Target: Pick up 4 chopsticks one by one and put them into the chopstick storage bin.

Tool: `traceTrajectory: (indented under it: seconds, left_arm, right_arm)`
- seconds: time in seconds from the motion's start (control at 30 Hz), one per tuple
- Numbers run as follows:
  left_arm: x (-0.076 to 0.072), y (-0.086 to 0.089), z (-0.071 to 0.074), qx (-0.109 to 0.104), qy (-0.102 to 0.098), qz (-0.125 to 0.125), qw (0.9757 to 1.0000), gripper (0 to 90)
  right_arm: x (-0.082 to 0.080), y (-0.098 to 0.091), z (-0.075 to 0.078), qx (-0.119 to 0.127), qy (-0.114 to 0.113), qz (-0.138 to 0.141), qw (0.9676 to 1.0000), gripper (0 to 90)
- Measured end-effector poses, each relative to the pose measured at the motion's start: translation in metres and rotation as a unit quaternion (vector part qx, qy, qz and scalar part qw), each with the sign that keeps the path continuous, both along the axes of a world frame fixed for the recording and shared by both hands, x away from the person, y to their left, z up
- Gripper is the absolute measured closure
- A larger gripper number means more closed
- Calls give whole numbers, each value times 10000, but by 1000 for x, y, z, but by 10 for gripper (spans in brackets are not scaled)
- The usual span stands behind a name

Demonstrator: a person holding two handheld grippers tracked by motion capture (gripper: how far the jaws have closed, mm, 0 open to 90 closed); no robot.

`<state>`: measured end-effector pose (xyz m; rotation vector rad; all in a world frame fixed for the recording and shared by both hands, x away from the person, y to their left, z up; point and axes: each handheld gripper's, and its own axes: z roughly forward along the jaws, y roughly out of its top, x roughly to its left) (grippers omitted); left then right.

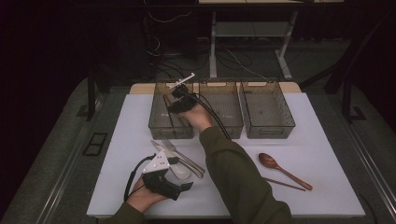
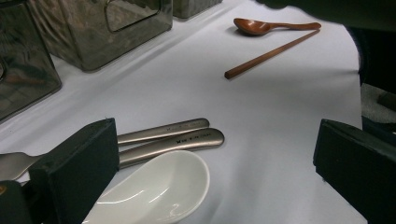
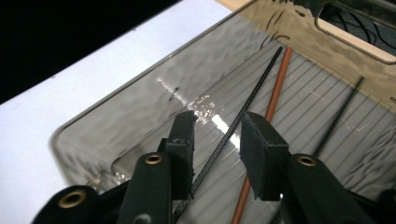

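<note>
My right gripper [image 1: 180,99] reaches into the leftmost smoky plastic bin [image 1: 159,126] at the back of the white mat. In the right gripper view its jaws [image 3: 219,128] stand apart around a thin black chopstick [image 3: 261,84], and the pads do not press on it. A brown chopstick [image 3: 279,79] lies beside it on the bin's ribbed floor [image 3: 140,116]. My left gripper [image 1: 182,175] rests near the front left of the mat, open [image 2: 217,140] with nothing between its jaws. A white ceramic spoon [image 2: 159,191] and two metal handles [image 2: 173,137] lie just ahead of it.
Two more bins, middle [image 1: 224,128] and right [image 1: 268,131], stand in the back row. A wooden spoon [image 1: 271,163] and a single brown chopstick [image 1: 285,184] lie on the right of the mat. A metal fork and knife [image 1: 180,156] lie by the white spoon [image 1: 180,170].
</note>
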<state>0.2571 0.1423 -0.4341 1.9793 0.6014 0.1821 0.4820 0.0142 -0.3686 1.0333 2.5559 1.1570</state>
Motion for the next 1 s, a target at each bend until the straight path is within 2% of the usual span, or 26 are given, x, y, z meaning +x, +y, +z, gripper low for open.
traceTrajectory:
  seconds: [0.27,0.43,0.63,1.0]
  left_arm:
    - [2,1,0,44,-18,1,10000,0]
    - [2,1,-1,18,58,48,10000,0]
    - [3,3,-1,29,76,112,9999,0]
    - [4,2,-3,118,98,137,9998,0]
  right_arm:
    - [-16,-28,20,210,-110,326,9992,574]
    - [-27,-51,28,271,-196,463,9984,560]
    - [-40,-78,32,374,-249,538,9975,542]
    - [-63,-120,29,375,-295,763,9959,527]
